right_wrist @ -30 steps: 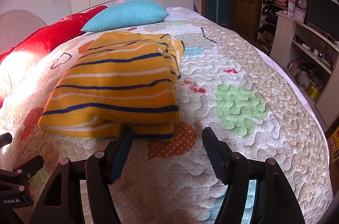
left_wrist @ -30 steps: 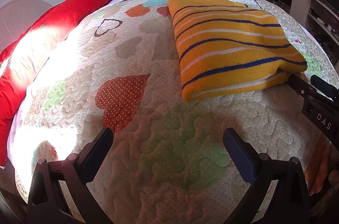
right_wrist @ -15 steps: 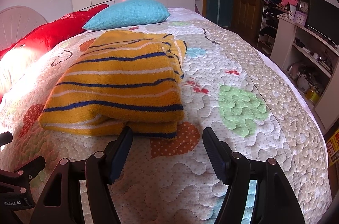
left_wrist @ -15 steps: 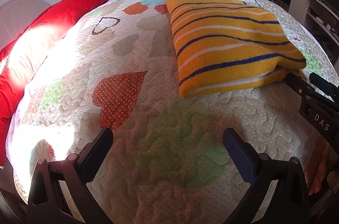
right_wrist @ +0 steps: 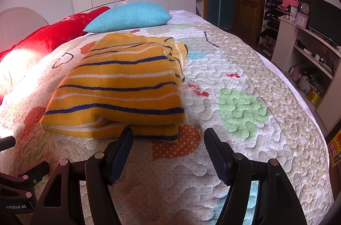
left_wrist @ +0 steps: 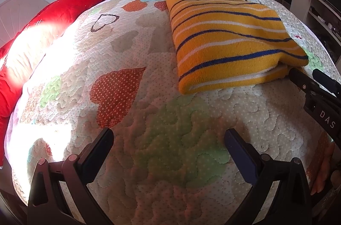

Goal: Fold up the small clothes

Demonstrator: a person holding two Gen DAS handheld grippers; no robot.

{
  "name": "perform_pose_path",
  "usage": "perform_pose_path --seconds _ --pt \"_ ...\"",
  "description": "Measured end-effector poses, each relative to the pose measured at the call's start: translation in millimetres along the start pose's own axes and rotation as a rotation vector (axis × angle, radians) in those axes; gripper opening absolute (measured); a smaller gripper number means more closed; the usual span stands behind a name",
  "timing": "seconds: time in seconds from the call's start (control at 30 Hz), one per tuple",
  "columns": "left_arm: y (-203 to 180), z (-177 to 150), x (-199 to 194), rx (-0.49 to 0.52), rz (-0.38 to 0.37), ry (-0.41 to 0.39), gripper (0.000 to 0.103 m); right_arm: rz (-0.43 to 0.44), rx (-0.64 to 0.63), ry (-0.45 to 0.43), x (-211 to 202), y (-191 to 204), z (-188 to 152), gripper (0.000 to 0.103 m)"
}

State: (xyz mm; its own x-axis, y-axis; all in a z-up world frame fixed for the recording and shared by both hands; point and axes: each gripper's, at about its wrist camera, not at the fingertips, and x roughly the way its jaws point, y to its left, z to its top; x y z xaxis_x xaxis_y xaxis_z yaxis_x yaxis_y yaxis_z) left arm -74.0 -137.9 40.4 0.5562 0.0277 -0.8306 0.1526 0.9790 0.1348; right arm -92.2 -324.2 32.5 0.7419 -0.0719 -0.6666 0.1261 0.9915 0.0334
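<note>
- A yellow striped sweater (right_wrist: 119, 88) lies on a quilted bed (right_wrist: 245, 139), already folded into a thick stack; it looks nearly finished.
- The right gripper (right_wrist: 168, 146), jaws apart and empty, hovers just before the sweater's near edge.
- The left gripper (left_wrist: 168, 148), also apart and empty, sits well left of it.

Quilted bed (right_wrist: 245, 161) — on it a folded striped sweater (right_wrist: 121, 93), teal pillow (right_wrist: 130, 16), red cushion (right_wrist: 55, 33).

"DAS" on the right gripper (left_wrist: 315, 88); "Robot.AI" on the left gripper (right_wrist: 19, 201)
</note>
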Motion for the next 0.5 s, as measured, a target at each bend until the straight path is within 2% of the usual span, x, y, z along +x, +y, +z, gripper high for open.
perform_pose_path --seconds 0.5 --pt "2.5 -1.1 1.7 -0.005 -0.012 0.009 0.103 -0.003 -0.001 0.002 -0.6 1.6 0.0 0.074"
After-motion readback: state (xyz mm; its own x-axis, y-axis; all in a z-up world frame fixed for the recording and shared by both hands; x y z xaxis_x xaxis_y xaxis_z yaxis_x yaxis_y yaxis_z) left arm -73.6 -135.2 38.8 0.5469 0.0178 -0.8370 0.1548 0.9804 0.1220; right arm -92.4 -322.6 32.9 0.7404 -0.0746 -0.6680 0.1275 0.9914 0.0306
